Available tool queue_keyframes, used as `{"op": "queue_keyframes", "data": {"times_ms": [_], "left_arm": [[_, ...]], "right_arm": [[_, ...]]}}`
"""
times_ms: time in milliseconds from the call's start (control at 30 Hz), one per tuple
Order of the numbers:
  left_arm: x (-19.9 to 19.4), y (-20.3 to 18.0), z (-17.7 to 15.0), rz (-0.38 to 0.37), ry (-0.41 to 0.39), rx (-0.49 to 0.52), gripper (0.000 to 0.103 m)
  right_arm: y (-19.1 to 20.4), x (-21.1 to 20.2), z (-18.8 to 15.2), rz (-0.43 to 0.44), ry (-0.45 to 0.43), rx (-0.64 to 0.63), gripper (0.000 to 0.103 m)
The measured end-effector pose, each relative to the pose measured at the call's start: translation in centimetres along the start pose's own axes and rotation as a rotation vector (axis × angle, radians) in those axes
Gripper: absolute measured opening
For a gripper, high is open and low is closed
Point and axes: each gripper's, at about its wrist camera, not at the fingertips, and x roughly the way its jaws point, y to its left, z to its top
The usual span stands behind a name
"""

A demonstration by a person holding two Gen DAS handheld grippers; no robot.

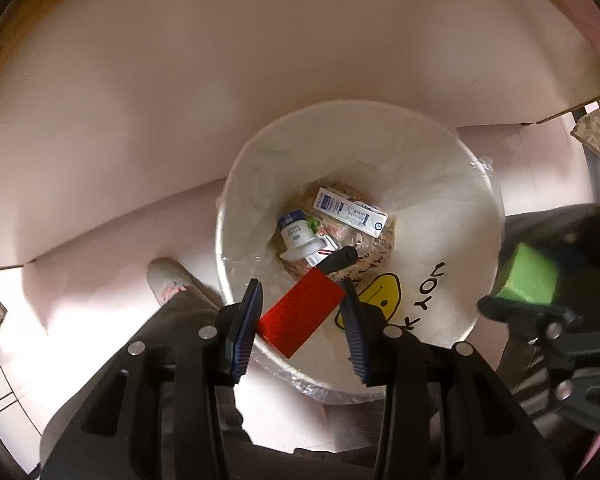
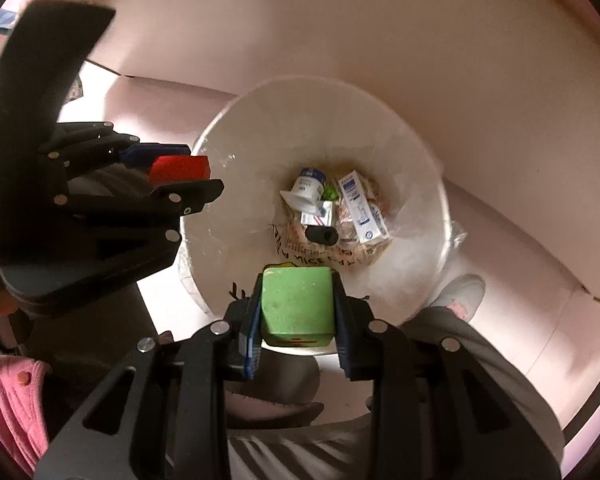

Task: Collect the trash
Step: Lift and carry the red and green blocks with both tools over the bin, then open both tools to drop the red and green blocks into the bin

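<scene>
A white trash bin (image 1: pixel 452 240) lined with a clear plastic bag (image 1: pixel 260 208) stands on the floor (image 1: pixel 100 240), seen from straight above in both wrist views. At its bottom lie a white and blue box (image 1: pixel 350 211), a small white bottle with a blue label (image 1: pixel 296 236), a black cylinder (image 1: pixel 339 261) and crumpled wrappers (image 2: pixel 364 240). A yellow smiley face (image 1: pixel 384 294) and black lettering mark the bin's inner wall.

The left gripper (image 1: pixel 302 316) hangs over the near rim of the bin, its blue-padded fingers (image 1: pixel 246 328) clamped on a flat red block (image 1: pixel 300 314), tilted diagonally. The right gripper (image 2: pixel 297 310) hovers beside it, also over the rim, closed tight on a green block (image 2: pixel 297 304). In the right wrist view the left gripper (image 2: pixel 172 172) appears at the left with the red block (image 2: pixel 179 168).

A grey shoe (image 1: pixel 168 280) rests on the floor just beside the bin.
</scene>
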Motion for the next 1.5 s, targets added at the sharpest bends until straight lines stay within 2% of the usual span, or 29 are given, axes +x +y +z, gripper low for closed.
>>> {"op": "queue_keyframes", "data": {"times_ms": [167,600,1033,1167,1500], "left_arm": [[2.2,-0.3,0.4,-0.031,0.045,-0.016,0.042],[6.8,0.6,2.3,-0.101,0.156,-0.104,0.043],[9.0,0.5,3.3,-0.132,0.201,-0.140,0.043],[9.3,0.5,3.3,-0.133,0.206,-0.154,0.051],[8.4,0.7,2.5,-0.132,0.197,-0.162,0.052]], "right_arm": [[-0.8,3.0,0.4,0.020,0.051,0.032,0.032],[-2.3,7.6,1.4,0.029,0.138,0.061,0.032],[-3.3,10.1,3.2,0.047,0.132,0.089,0.032],[-3.5,9.8,3.5,0.029,0.117,0.089,0.051],[-3.5,9.2,3.1,0.042,0.114,0.118,0.051]]}}
